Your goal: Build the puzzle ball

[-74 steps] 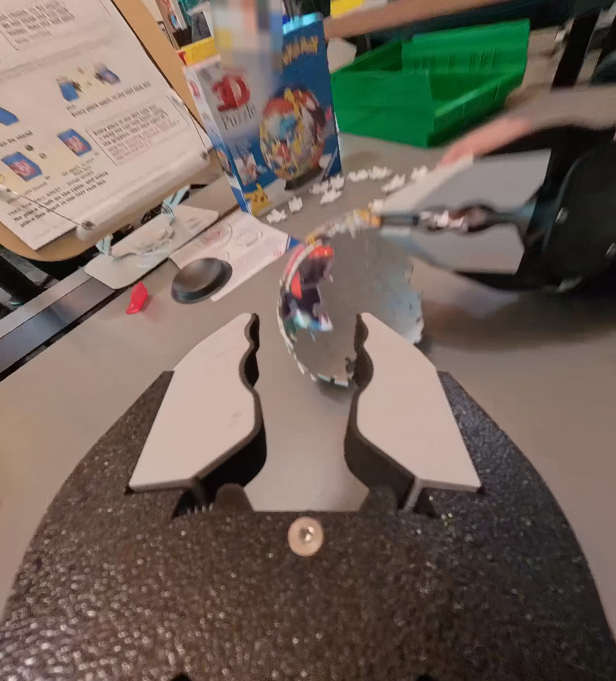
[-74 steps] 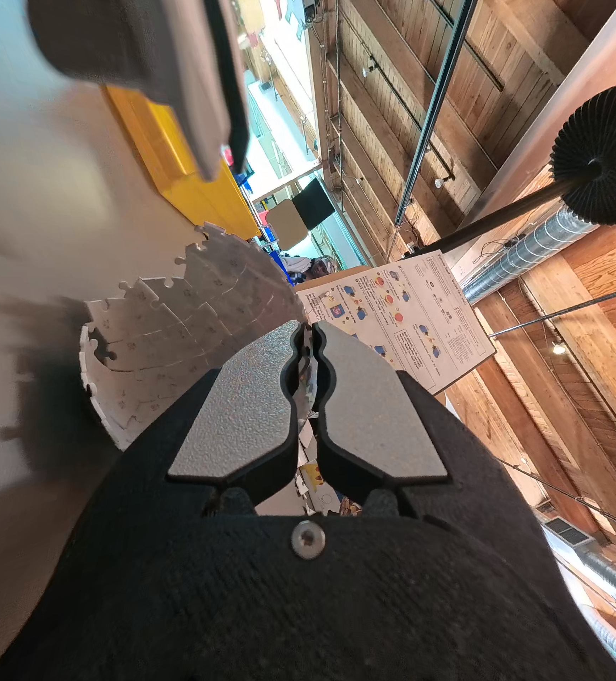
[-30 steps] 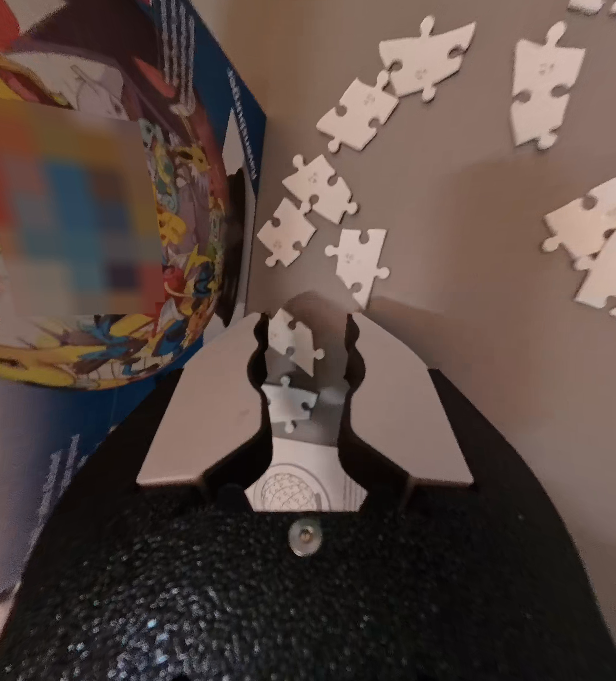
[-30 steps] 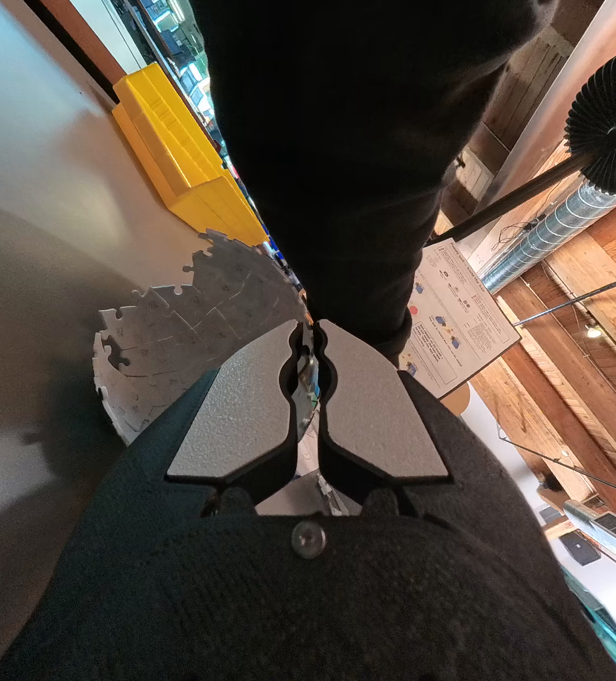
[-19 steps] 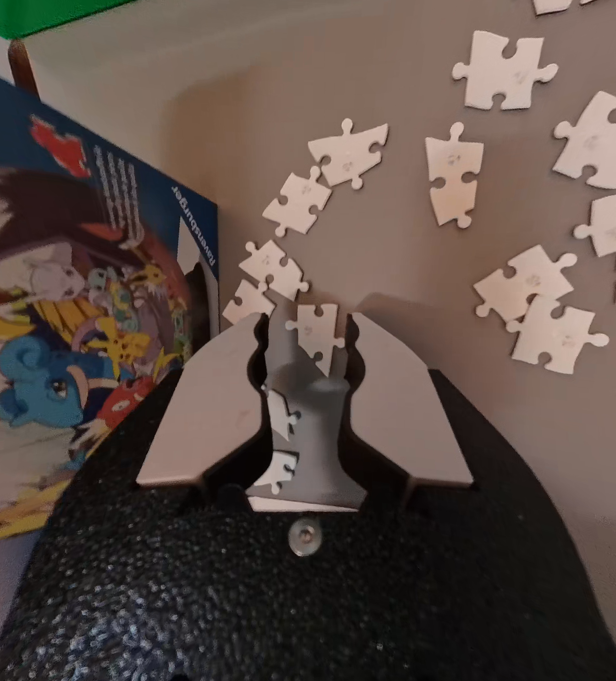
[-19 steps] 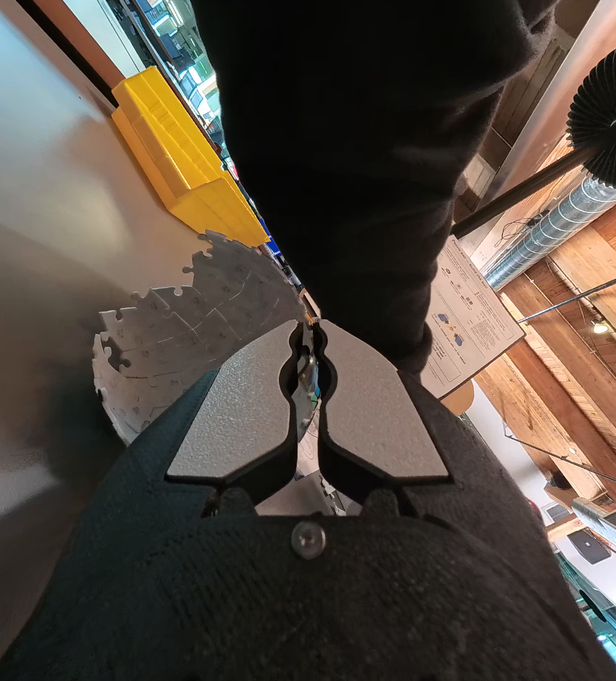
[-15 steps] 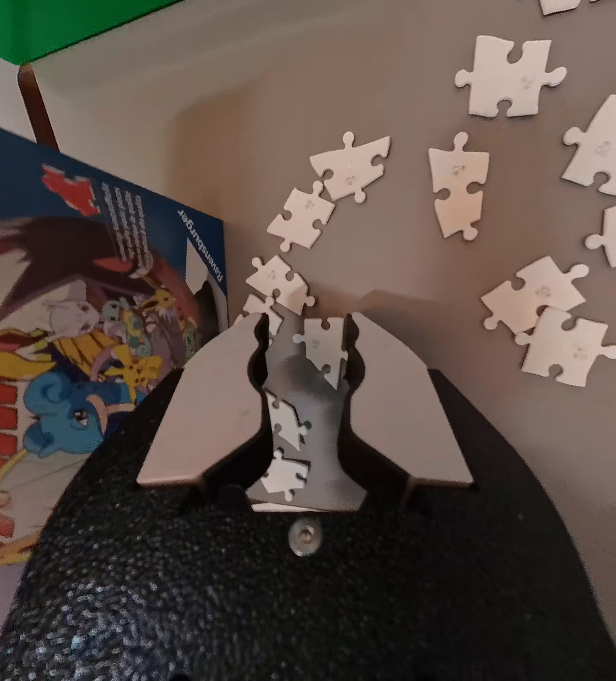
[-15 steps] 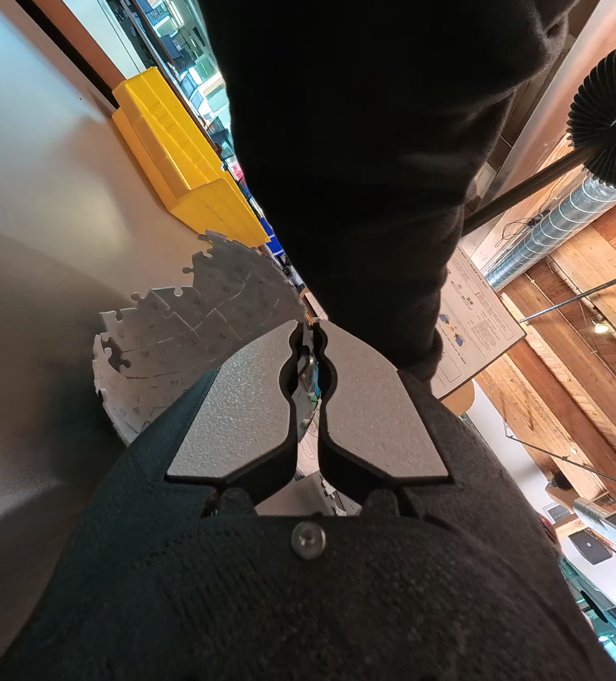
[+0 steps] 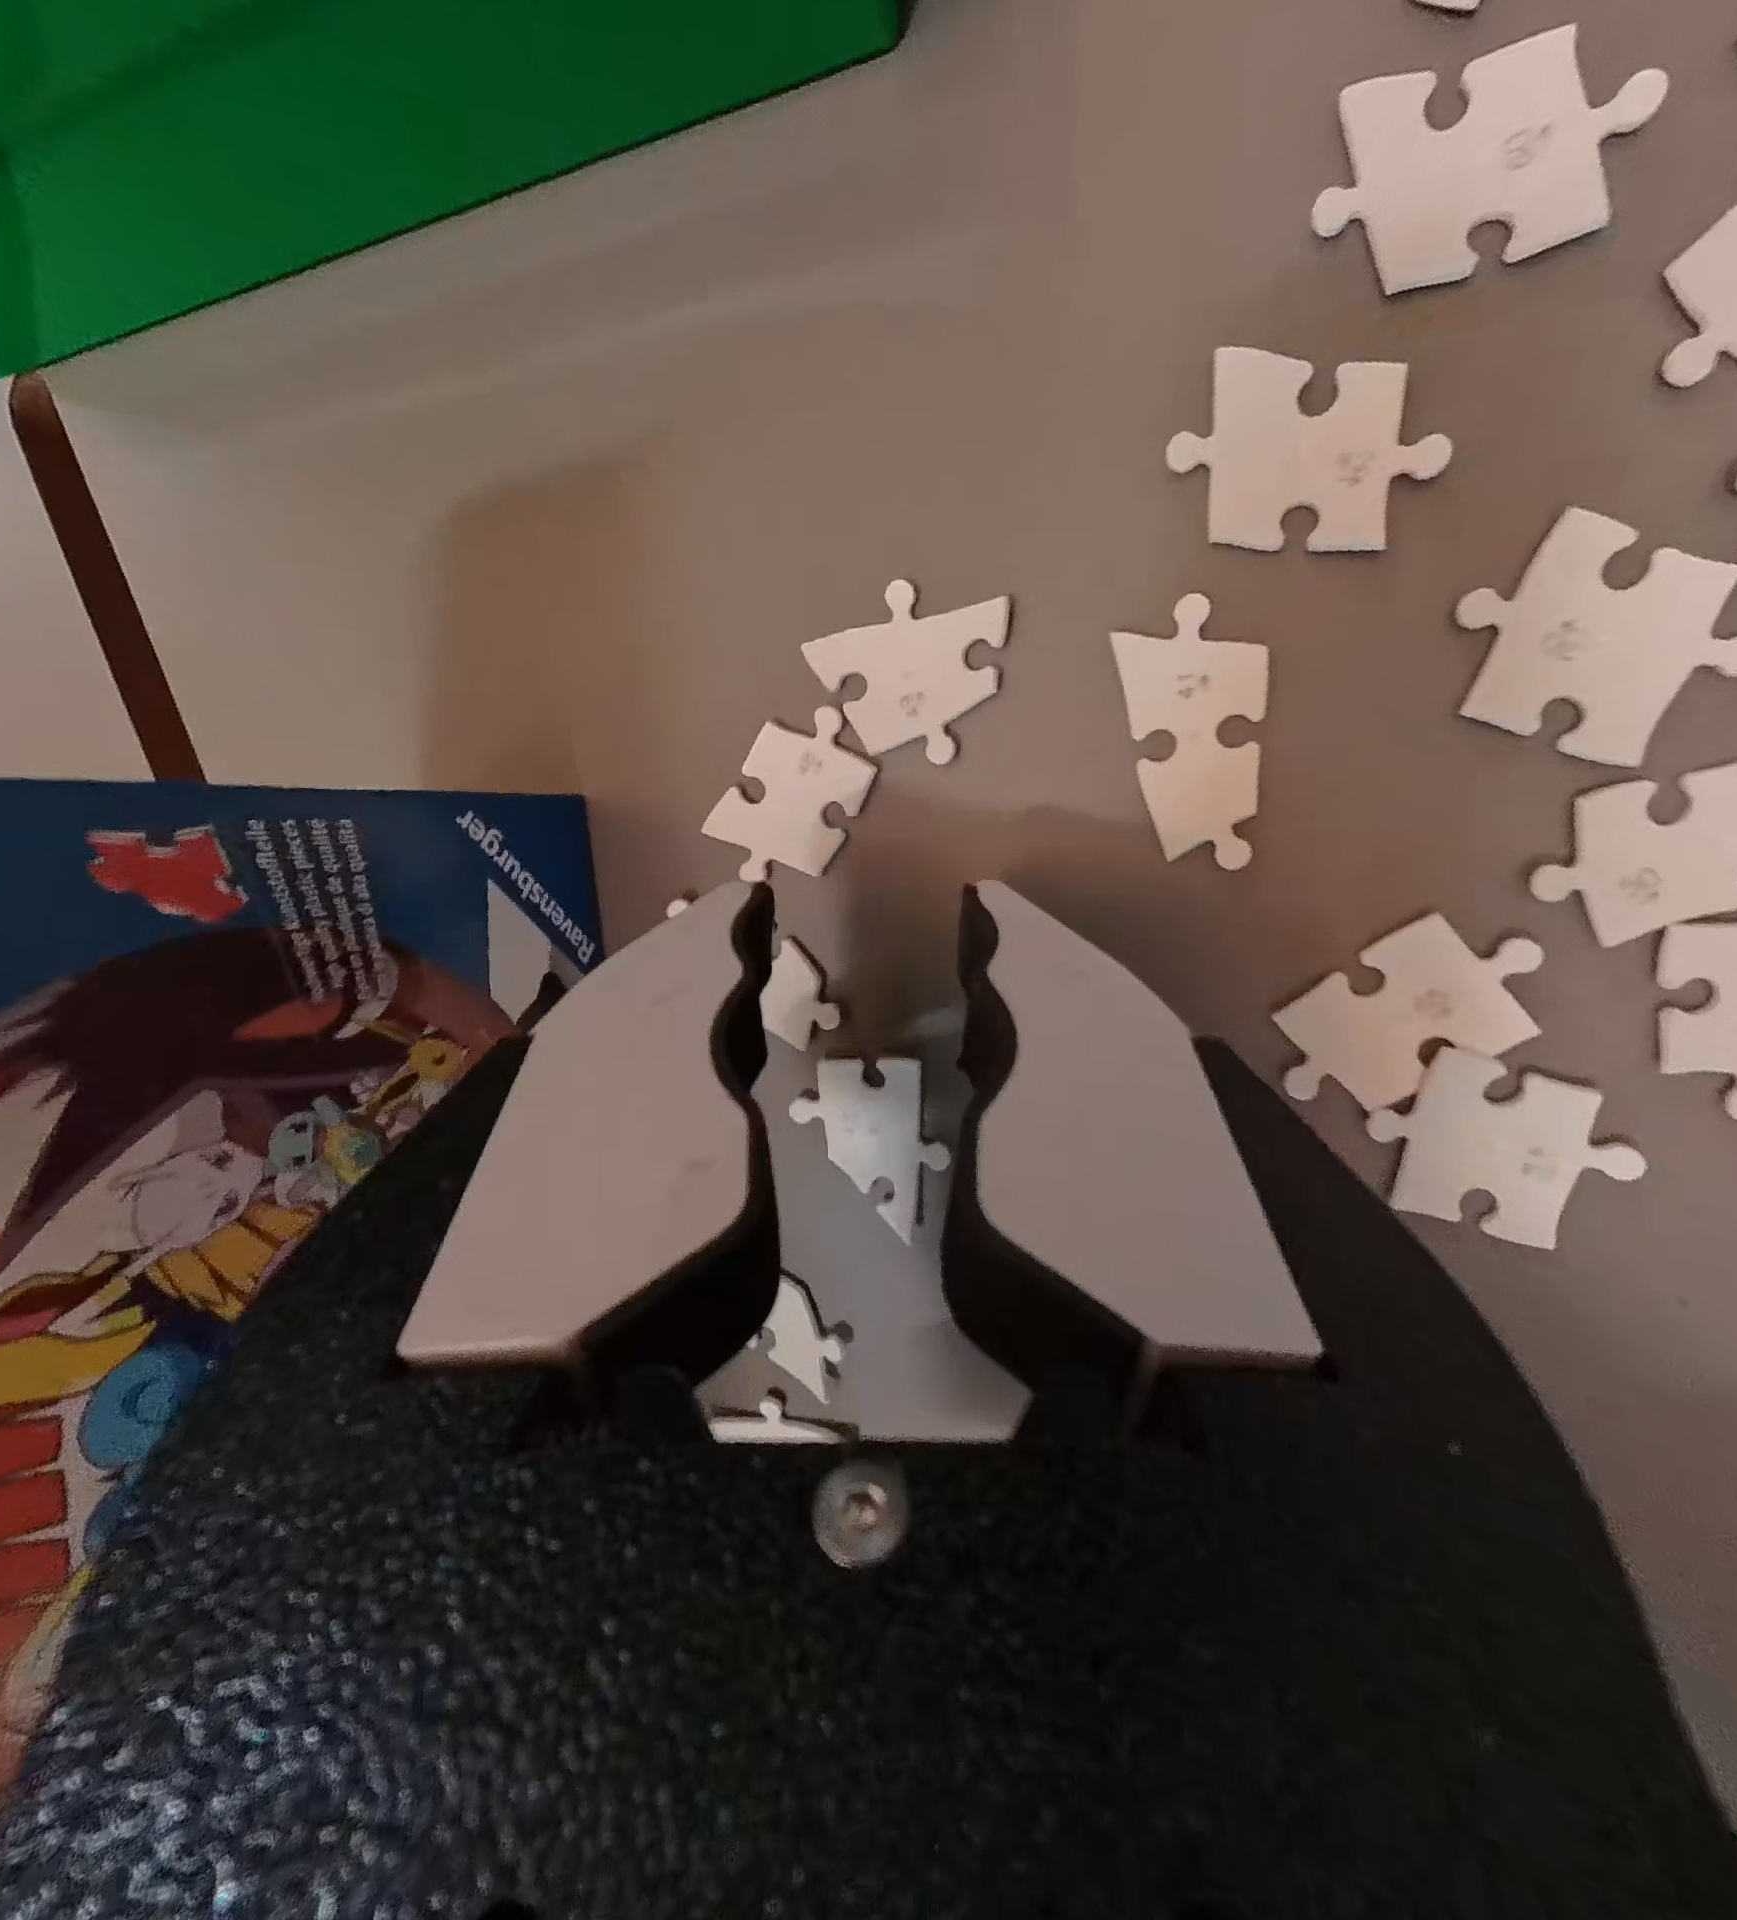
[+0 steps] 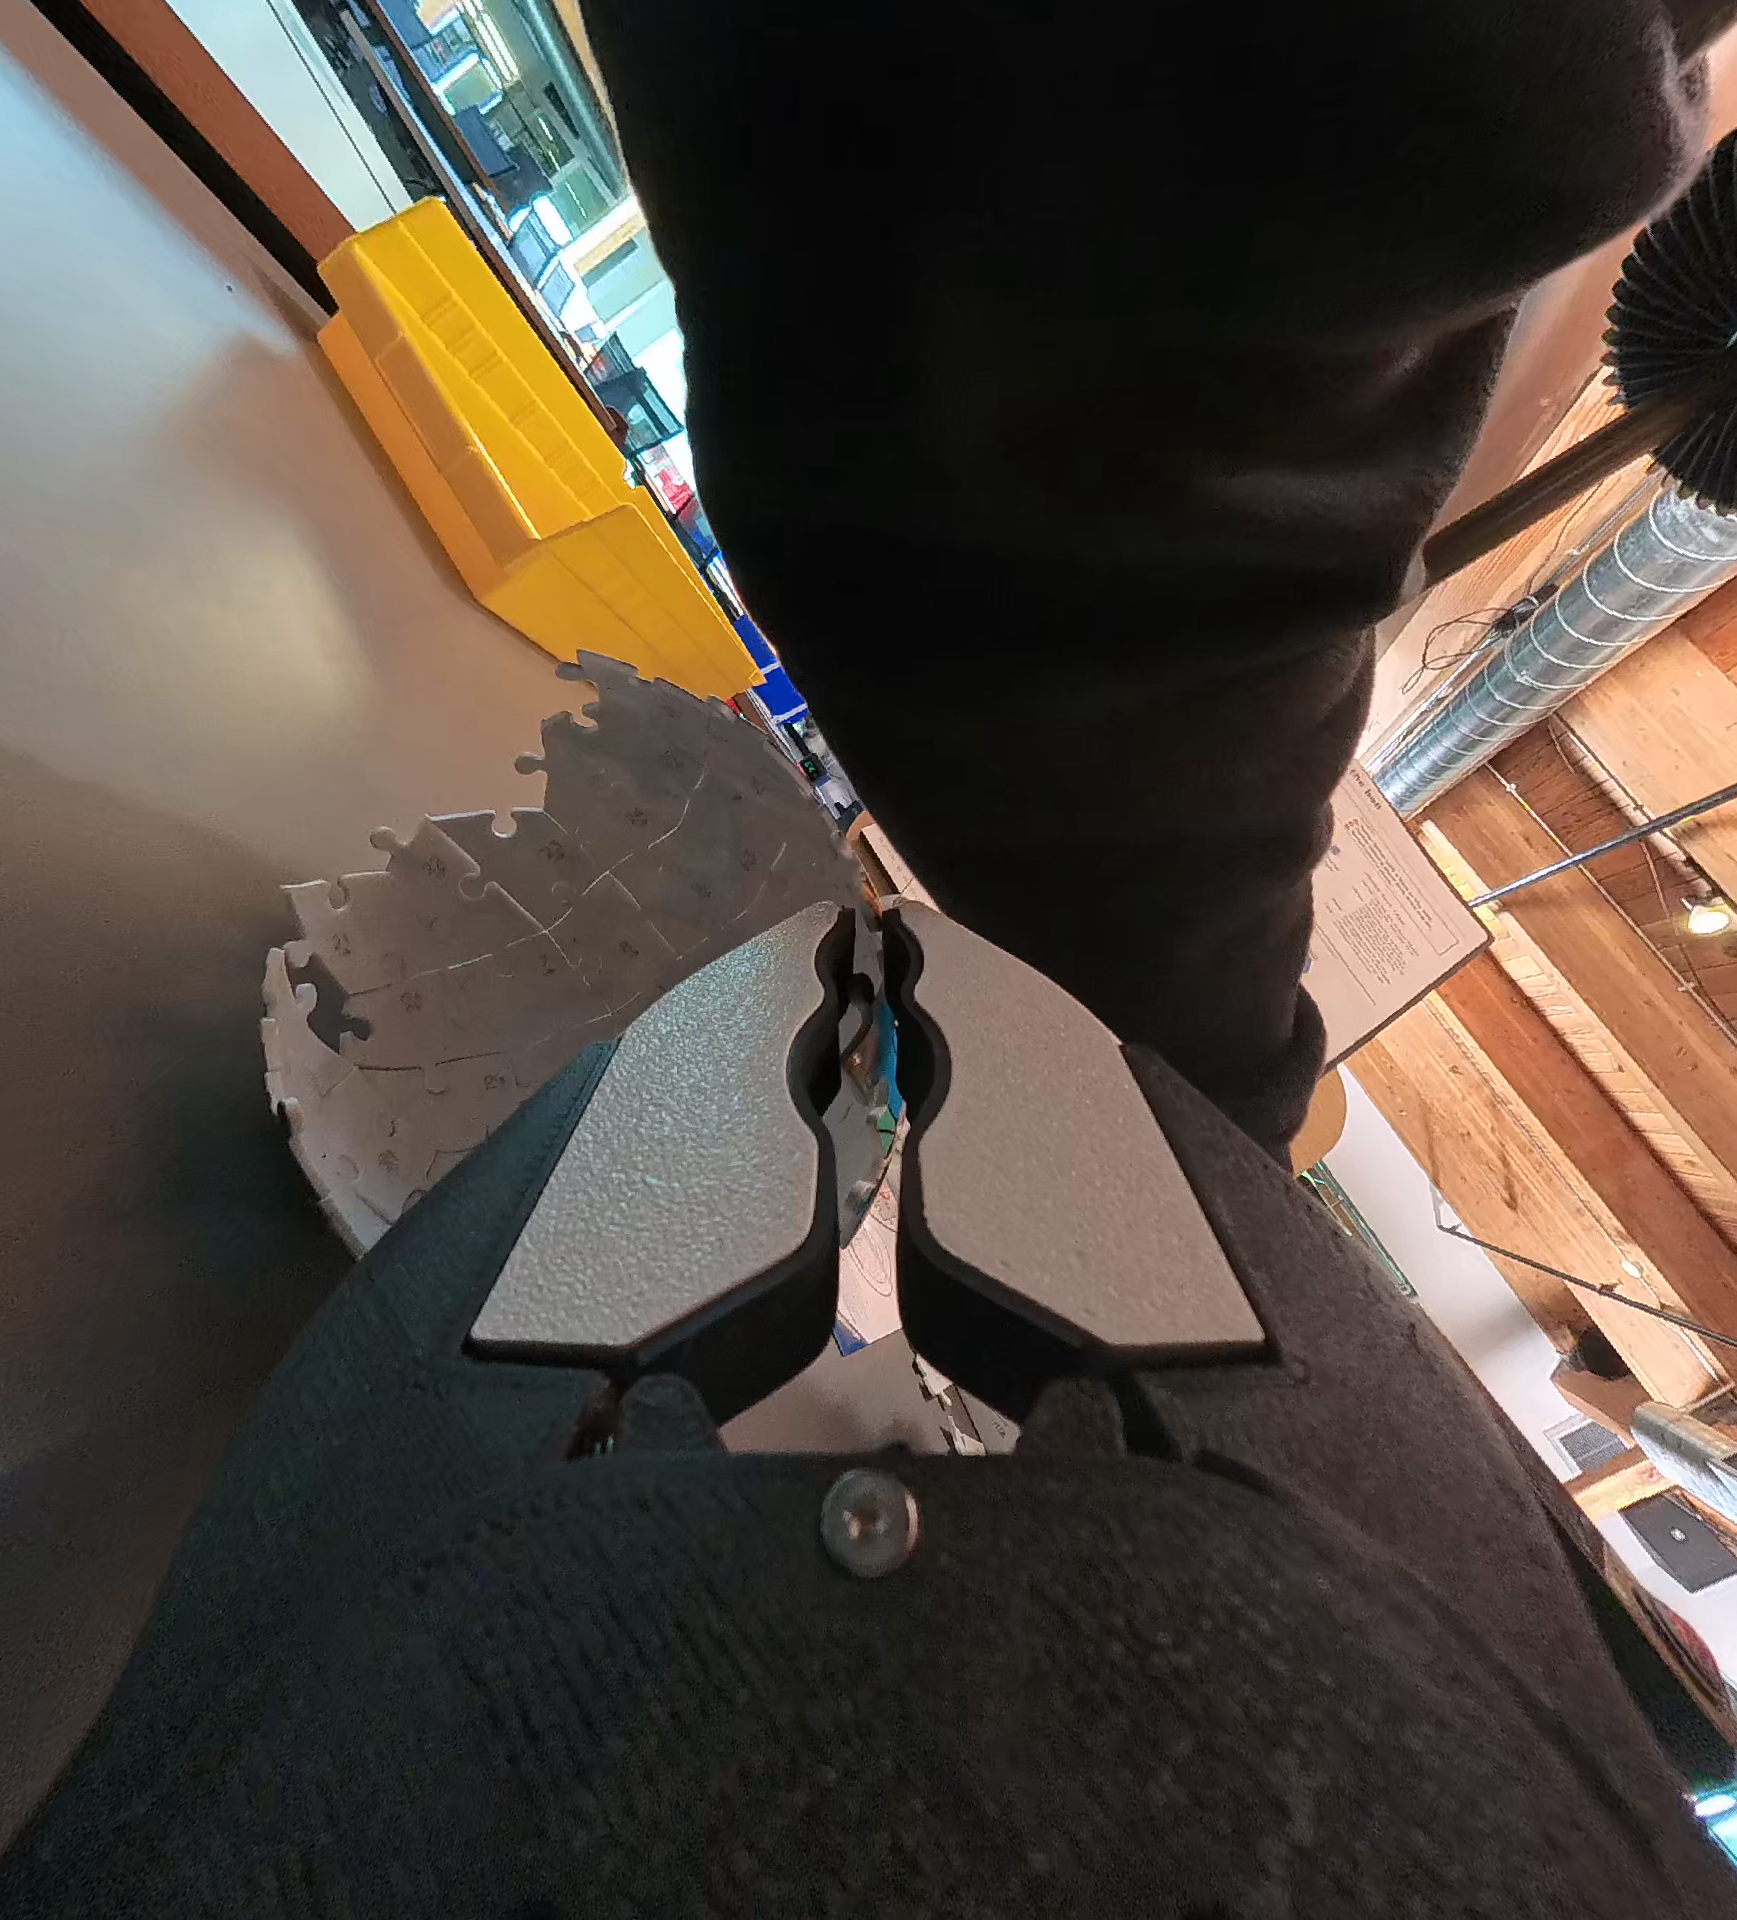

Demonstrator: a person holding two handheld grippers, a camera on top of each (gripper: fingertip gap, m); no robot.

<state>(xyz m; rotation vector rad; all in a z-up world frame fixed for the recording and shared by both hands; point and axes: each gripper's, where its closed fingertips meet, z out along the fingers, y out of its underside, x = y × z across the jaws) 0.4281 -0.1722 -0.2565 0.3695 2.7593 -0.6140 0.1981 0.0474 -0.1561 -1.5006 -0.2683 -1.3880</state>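
In the left wrist view my left gripper (image 9: 864, 896) is open and empty, hovering over several loose white puzzle pieces lying face down on the grey table (image 9: 947, 312). One white piece (image 9: 869, 1127) lies between the jaws, below them. In the right wrist view my right gripper (image 10: 869, 920) is shut on the rim of the half-built puzzle ball (image 10: 531, 935), a curved white shell with its inner side facing me, resting on the table.
The blue puzzle box (image 9: 168, 987) stands left of the left gripper. A green bin (image 9: 272, 135) sits at the far left. Further pieces (image 9: 1602, 644) spread out to the right. A yellow bin (image 10: 521, 457) and a person's dark sleeve (image 10: 1103, 416) show in the right wrist view. About 35 cm separates my left fingertips from my right.
My left gripper left the puzzle ball, swung over to the loose pieces by the box and crept forward over them, still open. My right gripper stays shut on the ball's rim.
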